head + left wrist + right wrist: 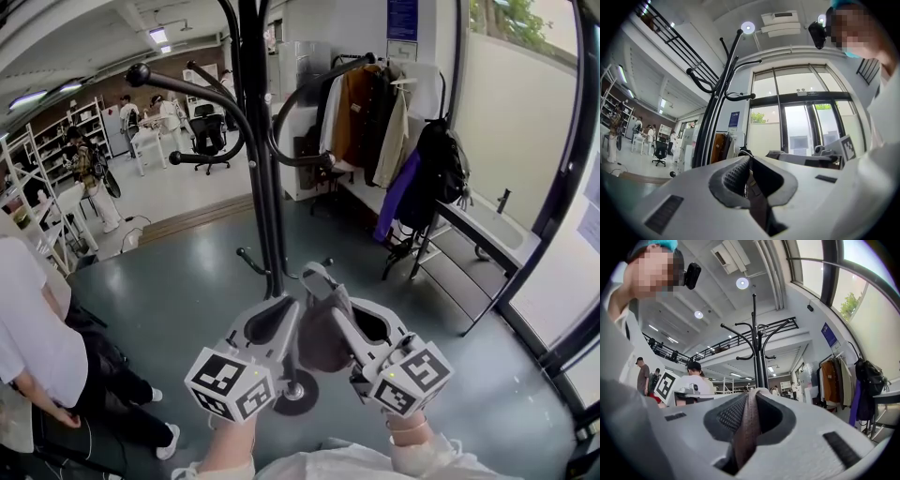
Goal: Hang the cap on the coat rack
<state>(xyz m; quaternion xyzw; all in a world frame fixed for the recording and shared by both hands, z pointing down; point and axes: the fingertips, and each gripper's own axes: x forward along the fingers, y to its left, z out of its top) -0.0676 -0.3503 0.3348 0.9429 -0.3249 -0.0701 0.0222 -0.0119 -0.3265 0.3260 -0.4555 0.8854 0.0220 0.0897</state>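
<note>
Right tongs (339,317) and, apparently, left tongs (281,319) pinch cap (319,343).

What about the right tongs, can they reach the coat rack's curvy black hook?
Probably yes: the right tongs, shut on the brown fabric cap, sit beside the black metal coat rack, with nothing blocking its curved hook above.

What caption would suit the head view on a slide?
The left claw and the right claw hold a brown cap before the black coat rack.

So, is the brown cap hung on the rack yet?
No: left tool and right tool grip the brown fabric cap, off the black rack.
</note>
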